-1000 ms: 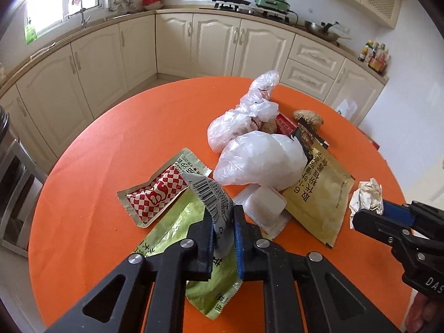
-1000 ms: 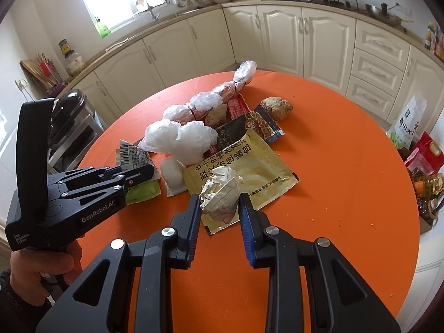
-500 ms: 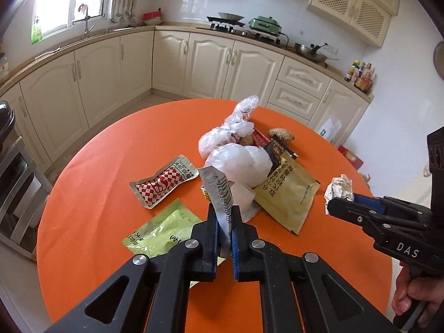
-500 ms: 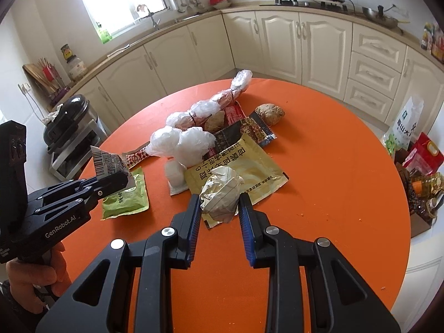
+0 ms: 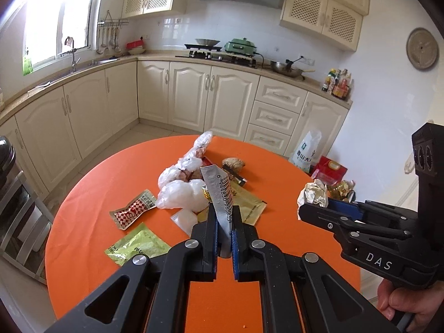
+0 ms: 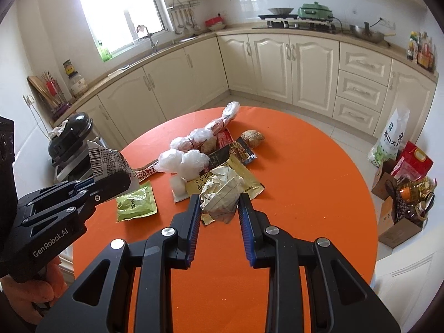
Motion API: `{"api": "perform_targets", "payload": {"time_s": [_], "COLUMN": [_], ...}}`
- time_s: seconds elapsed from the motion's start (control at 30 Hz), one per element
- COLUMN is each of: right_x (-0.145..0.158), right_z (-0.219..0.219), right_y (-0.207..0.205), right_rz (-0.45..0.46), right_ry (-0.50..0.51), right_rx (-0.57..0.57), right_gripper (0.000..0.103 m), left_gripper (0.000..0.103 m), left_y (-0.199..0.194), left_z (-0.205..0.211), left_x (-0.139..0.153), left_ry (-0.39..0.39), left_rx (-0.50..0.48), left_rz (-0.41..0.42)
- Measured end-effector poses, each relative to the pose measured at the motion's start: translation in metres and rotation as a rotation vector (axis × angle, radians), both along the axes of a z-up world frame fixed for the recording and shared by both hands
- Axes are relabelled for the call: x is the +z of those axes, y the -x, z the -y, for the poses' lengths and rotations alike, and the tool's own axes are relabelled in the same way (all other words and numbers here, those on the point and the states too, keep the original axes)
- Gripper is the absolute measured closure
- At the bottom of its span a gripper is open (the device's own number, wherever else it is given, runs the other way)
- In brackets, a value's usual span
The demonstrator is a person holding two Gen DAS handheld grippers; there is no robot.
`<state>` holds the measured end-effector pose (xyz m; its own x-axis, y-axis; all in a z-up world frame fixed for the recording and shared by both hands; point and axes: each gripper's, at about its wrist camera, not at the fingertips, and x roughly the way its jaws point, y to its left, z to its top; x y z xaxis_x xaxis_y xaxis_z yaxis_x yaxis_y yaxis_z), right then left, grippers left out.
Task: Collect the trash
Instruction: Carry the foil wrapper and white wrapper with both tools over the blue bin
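My left claw (image 5: pixel 224 223) pinches a barcoded wrapper (image 5: pixel 219 191), my right claw (image 6: pixel 219 208) grips crumpled paper (image 6: pixel 222 193); both need a bin next.

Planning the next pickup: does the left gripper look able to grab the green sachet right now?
Probably not: the left gripper is already shut on a silver barcode wrapper. The green sachet itself lies uncovered on the orange table.

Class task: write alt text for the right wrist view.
The right gripper clamps a crumpled ball of lined paper above a round orange table littered with wrappers. Left of it, the left gripper pinches a silver barcoded wrapper.
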<state>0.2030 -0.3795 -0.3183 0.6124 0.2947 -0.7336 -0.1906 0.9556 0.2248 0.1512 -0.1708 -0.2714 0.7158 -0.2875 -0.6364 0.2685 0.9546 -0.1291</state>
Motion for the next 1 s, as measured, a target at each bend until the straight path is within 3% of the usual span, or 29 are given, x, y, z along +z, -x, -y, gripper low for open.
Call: {"api": "perform_targets", "payload": {"time_s": [0.3, 0.63, 0.8, 1.0], "right_x": [0.049, 0.087, 0.085, 0.047], "right_z": [0.057, 0.152, 0.208, 0.280], "right_y": [0.028, 0.074, 0.101, 0.121], "right_rz": [0.108, 0.185, 0.178, 0.096], "right_ry": [0.004, 0.032, 0.041, 0.039], "right_rx": [-0.100, -0.295, -0.416, -0.561], "right_gripper": [0.076, 0.076, 0.076, 0.076], "left_gripper": [0.099, 0.099, 0.099, 0.099], "left_y": [0.045, 0.071, 0.064, 0.048], "left_z": [0.049, 0.123, 0.180, 0.255], "left_x": [0.034, 0.065, 0.070, 0.041], "left_ry": [0.021, 0.072, 0.084, 0.075], "left_rx": [-0.105, -0.283, -0.404, -0.552], "left_rz": [0.098, 0.157, 0.132, -0.011]}}
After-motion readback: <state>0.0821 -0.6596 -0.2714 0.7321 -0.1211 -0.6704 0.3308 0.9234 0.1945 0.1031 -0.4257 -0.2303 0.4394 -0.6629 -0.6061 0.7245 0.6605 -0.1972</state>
